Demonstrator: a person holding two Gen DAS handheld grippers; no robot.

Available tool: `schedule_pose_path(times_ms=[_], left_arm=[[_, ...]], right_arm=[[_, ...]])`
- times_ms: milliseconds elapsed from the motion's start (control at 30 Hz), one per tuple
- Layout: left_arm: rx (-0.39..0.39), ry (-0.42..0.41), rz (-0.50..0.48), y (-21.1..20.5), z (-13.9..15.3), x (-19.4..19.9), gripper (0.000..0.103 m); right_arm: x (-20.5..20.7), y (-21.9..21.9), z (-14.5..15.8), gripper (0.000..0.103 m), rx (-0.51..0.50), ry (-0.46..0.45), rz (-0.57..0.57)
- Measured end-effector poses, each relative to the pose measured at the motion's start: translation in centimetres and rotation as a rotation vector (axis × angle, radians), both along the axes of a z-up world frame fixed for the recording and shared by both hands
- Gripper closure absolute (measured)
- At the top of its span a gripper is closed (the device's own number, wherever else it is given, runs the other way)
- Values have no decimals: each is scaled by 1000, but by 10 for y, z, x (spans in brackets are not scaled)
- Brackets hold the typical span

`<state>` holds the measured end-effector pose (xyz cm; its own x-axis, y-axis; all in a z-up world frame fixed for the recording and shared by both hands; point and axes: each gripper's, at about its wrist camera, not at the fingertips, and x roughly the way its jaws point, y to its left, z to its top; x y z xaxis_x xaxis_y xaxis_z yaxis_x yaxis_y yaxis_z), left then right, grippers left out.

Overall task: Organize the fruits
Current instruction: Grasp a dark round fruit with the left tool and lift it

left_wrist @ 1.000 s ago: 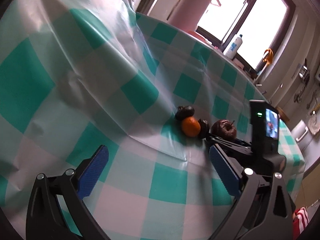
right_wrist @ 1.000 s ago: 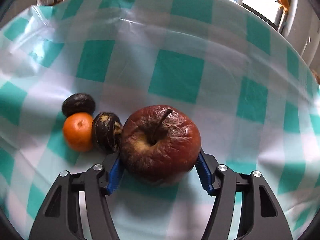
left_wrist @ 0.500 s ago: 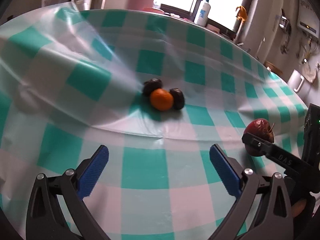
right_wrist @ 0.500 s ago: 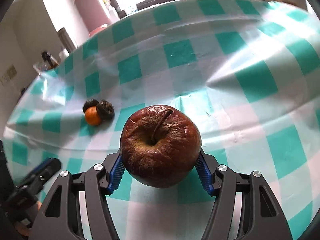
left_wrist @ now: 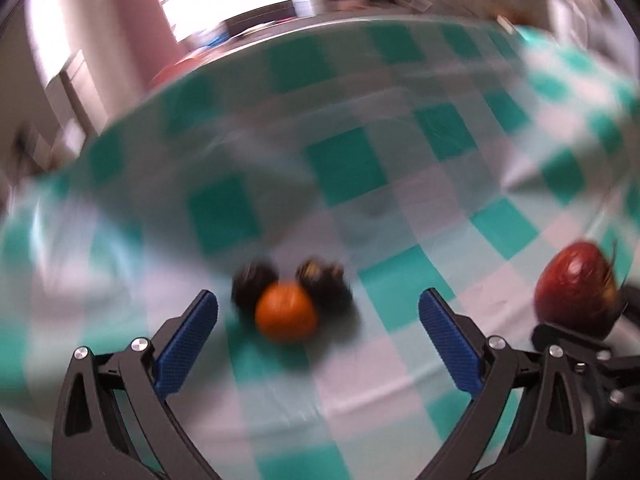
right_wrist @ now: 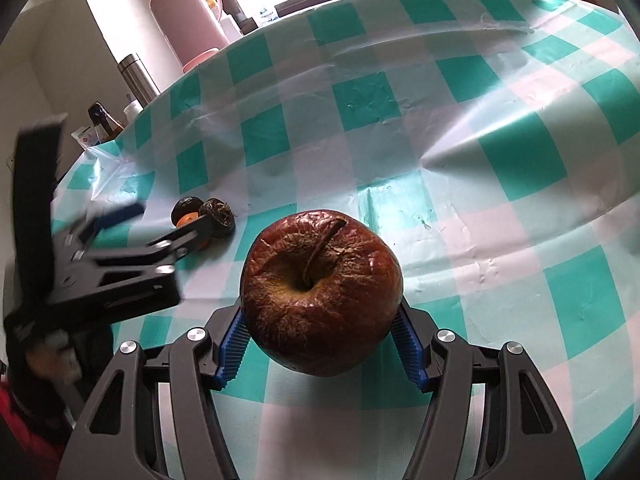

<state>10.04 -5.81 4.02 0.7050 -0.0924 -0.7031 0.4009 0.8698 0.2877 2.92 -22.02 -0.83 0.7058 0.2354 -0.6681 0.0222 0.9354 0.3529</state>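
Note:
My right gripper [right_wrist: 322, 346] is shut on a wrinkled red-brown apple [right_wrist: 322, 294] and holds it above the checked tablecloth; the apple also shows at the right of the left wrist view [left_wrist: 576, 286]. My left gripper [left_wrist: 318, 334] is open and empty, its jaws wide on either side of a small orange [left_wrist: 286, 312] with two dark shrivelled fruits [left_wrist: 254, 280] [left_wrist: 326, 280] touching it behind. In the right wrist view the left gripper [right_wrist: 120, 236] reaches over that cluster [right_wrist: 218, 216]. The left wrist view is blurred.
A green and white checked plastic cloth [right_wrist: 460, 152] covers the table, with ridges and folds. A pink thermos [right_wrist: 188, 20], a steel flask [right_wrist: 138, 74] and small bottles [right_wrist: 102, 120] stand beyond the far left edge, under a bright window.
My left gripper has moved in close to the orange cluster, still open. My right gripper has drawn the apple further from the cluster, to its right.

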Motion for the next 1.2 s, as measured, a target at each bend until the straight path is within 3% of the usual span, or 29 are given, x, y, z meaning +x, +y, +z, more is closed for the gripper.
schedule_pose_path(times_ms=[33,100,167,233,367,400,567,700,900,1000,1133,1200], left_arm=[[67,4,-65,-10,-2,6,2],[128,10,-112,-17,-6,14,4],[166,48,-166,-24,-12,25,14],[189,100,-199,-27,-21,35,39],[241,144,-245,-29,-35,34,56],[216,153,-255,-26,-35,30,63],[88,148,-329,-11,-30,-14,63],[-114,150,-311,11,-20,-51,63],[-307,92,-126,33,-12,-95,63],[-341,59,-58,34,-9,-100,63],[-464,98,61,48,-11,-91,63],[-475,106,99,54,-14,-89,63]], right_arm=[[0,0,-1,41,0,2,-2],[1,0,-1,40,0,4,-3],[2,1,-2,40,-3,10,-2],[2,1,-2,40,-4,12,-1],[1,0,-2,40,1,10,-3],[1,0,-2,40,1,10,-3],[1,0,-3,40,3,10,-1],[1,0,-3,40,5,9,-1],[0,-1,-3,40,13,1,-3],[0,-2,-3,40,17,-2,-1],[0,-2,-2,40,22,-6,2],[-1,-2,-3,40,24,-10,5]])
